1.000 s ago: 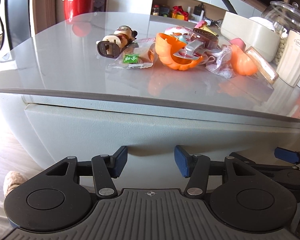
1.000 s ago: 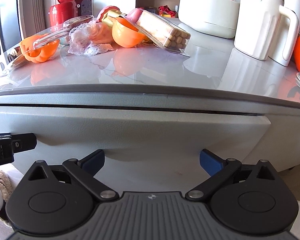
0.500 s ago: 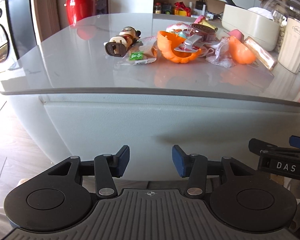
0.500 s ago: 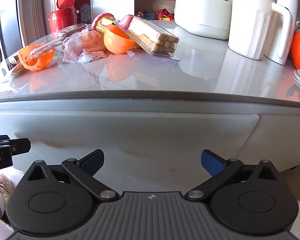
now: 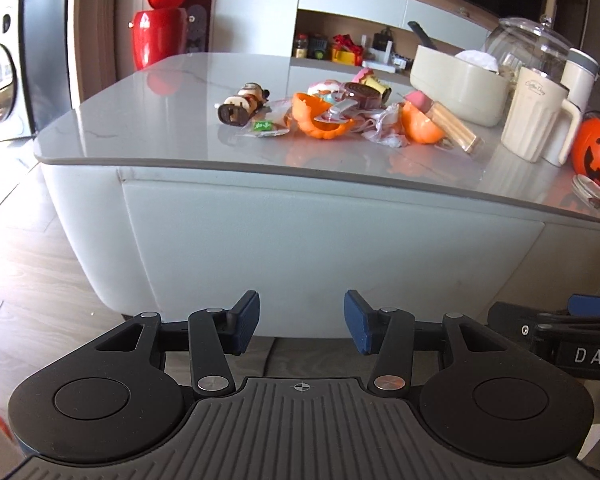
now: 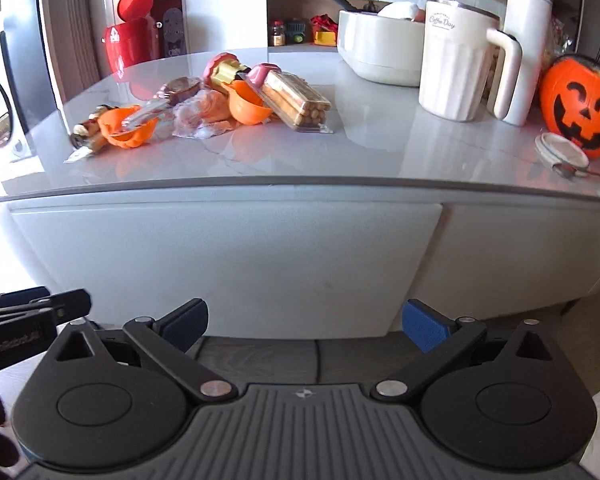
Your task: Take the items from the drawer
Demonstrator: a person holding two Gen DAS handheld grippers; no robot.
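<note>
The pale grey drawer front [image 5: 320, 248] [image 6: 228, 264] under the tabletop is pushed in flush. On the tabletop lies a heap of items: an orange pumpkin bowl [image 5: 320, 118] [image 6: 130, 132], a small figurine [image 5: 244, 104], a green-labelled packet [image 5: 264, 127], a crumpled clear wrapper [image 5: 384, 132] [image 6: 198, 118], a second orange bowl [image 6: 248, 106] and a biscuit pack [image 6: 298, 100]. My left gripper [image 5: 301, 322] is open and empty, held low and back from the drawer front. My right gripper [image 6: 304, 324] is open wider, also empty, beside it.
A cream jug [image 6: 458, 64], a white pot [image 6: 380, 48], a tall flask [image 6: 528, 40] and a pumpkin bucket [image 6: 580, 106] stand at the right of the tabletop. A red canister [image 5: 156, 36] stands behind the table. Wooden floor [image 5: 40, 264] lies to the left.
Both grippers have drawn back and away from the drawer front, so the whole table and floor now show. The drawer's gap under the tabletop has closed.
</note>
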